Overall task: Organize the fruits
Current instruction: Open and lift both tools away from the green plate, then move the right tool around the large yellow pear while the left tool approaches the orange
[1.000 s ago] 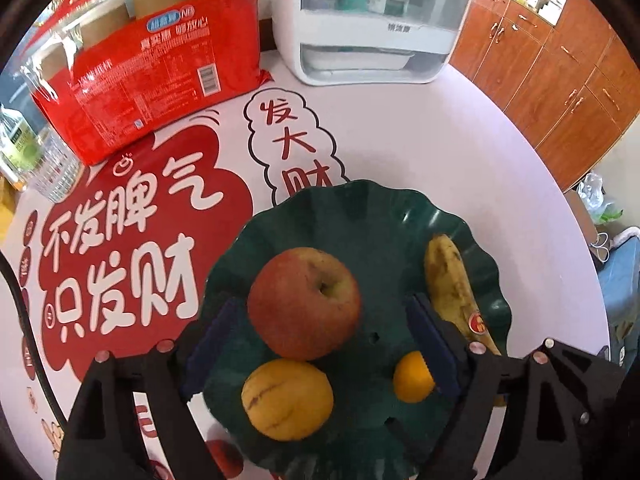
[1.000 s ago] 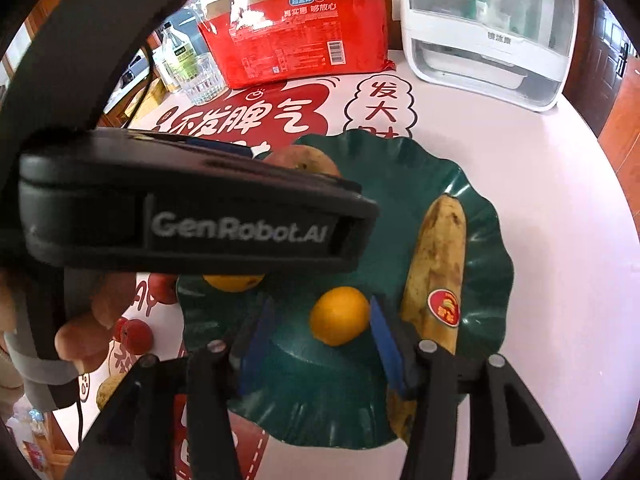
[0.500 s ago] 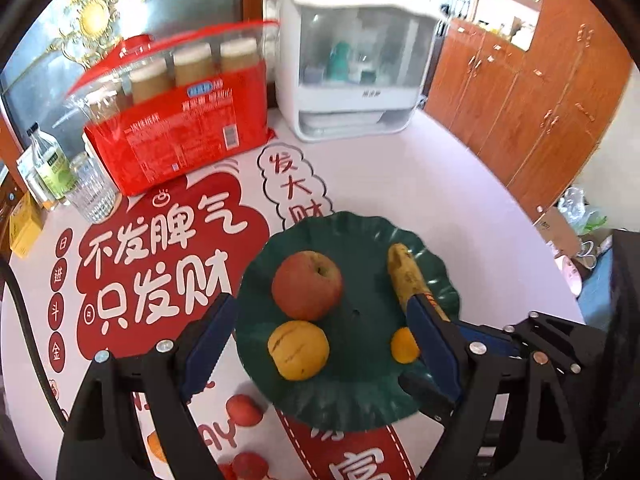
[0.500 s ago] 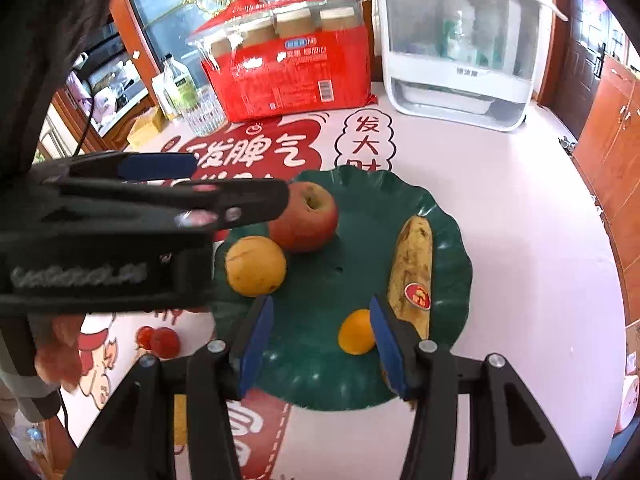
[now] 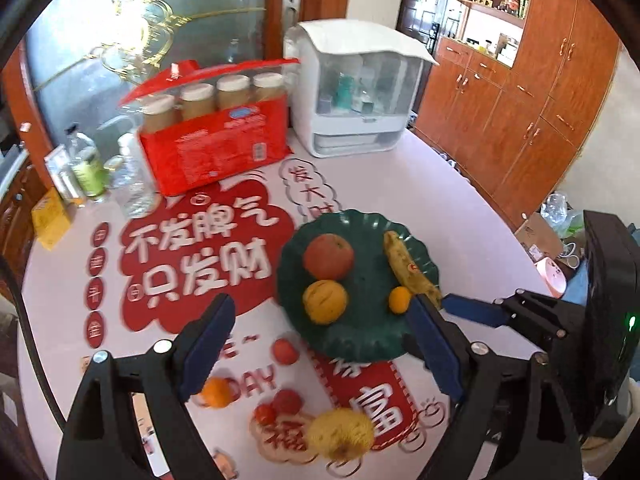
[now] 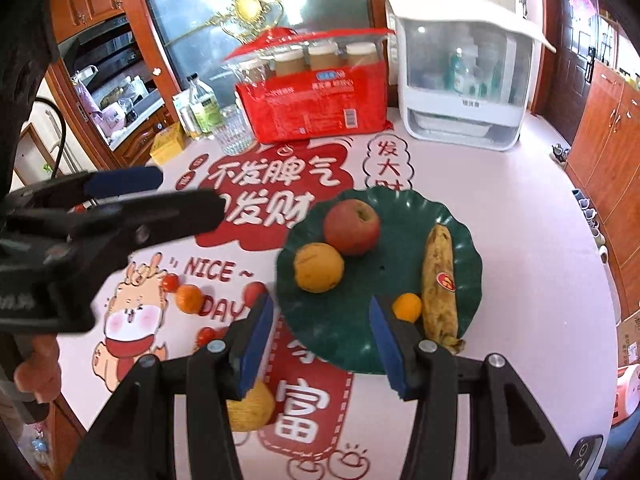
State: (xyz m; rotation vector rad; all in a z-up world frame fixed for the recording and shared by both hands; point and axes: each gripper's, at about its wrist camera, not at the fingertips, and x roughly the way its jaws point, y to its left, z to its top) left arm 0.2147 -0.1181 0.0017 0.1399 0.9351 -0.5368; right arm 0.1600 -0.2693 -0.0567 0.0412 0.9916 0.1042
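Note:
A dark green plate (image 5: 368, 264) (image 6: 384, 248) holds a red apple (image 5: 328, 256) (image 6: 351, 227), a yellow-orange citrus (image 5: 325, 301) (image 6: 319, 267), a small mandarin (image 5: 399, 300) (image 6: 407, 307) and a spotted banana (image 5: 408, 268) (image 6: 440, 280). Loose on the tablecloth near me lie a mandarin (image 5: 216, 392) (image 6: 189, 298), several small red fruits (image 5: 285, 351) and a rough yellow fruit (image 5: 342, 434) (image 6: 250, 406). My left gripper (image 5: 320, 308) hangs high above the plate's near side, its jaws opening with nothing between them. My right gripper (image 6: 320, 308) is open and empty above the plate's near edge.
At the back stand a red pack of jars (image 5: 216, 152), a white covered dish rack (image 5: 356, 96), a glass (image 6: 234, 132) and bottles (image 6: 202, 108). Wooden cabinets (image 5: 540, 100) line the right wall. The round table's edge (image 6: 608, 320) curves along the right.
Both grippers have risen and drawn back from the plate, which now looks smaller. The loose fruits near the table's front have come into view. The left jaws stand slightly wider.

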